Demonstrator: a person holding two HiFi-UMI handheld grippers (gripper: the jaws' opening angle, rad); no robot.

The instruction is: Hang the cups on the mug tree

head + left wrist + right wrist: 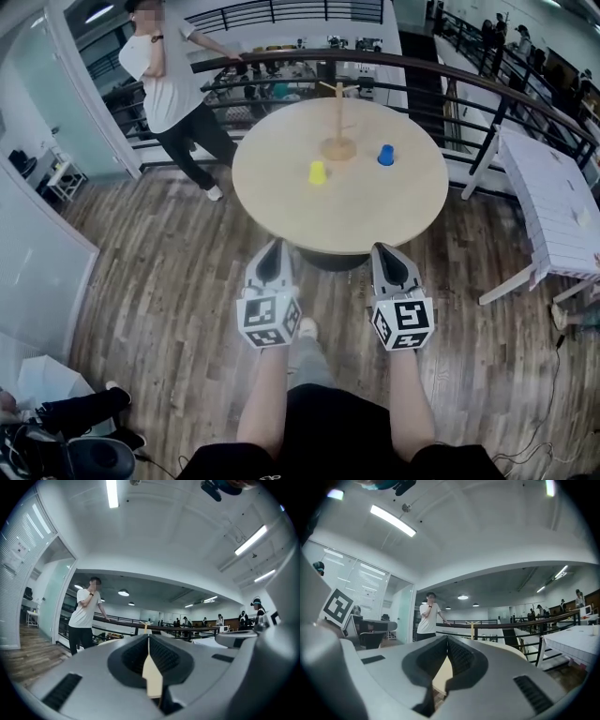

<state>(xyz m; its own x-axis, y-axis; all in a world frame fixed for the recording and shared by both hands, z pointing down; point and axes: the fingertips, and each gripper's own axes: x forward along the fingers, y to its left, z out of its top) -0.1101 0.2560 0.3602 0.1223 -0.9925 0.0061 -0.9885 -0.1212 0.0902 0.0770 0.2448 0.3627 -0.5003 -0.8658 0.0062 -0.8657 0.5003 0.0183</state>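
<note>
- While both grippers hang level, side by side and short of the round table (281, 211), the head view shows the left gripper (274, 246) and the right gripper (383, 248) with jaws pressed together and nothing in them.
- Same view: the mug tree (338, 122) stands upright towards the table's far side with no cup on it. The yellow cup (318, 172) sits near its base on the near left, and the blue cup (385, 155) just to its right. Both are clear of it.
- Only wood floor (169, 281) lies between the grippers and the table edge. A dark railing (450, 84) curves behind the table. A person in a white shirt (173, 84) stands by it at far left. A white side table (553, 206) at right is cut off by the frame.
- Left gripper view: the jaws meet at the tip with nothing between them, and pale tabletop shows through the slit behind. The mug tree's top (146, 628) just peeks over them. The gripper's own body hides both cups. The person (84, 616) stands at left, and the figures far off at right are too small to make out.
- Right gripper view: the jaws are likewise shut and empty. The mug tree (472, 631) rises just right of the tip, and the cups are hidden again. The left gripper's marker cube (338, 606) crowds the left edge.
</note>
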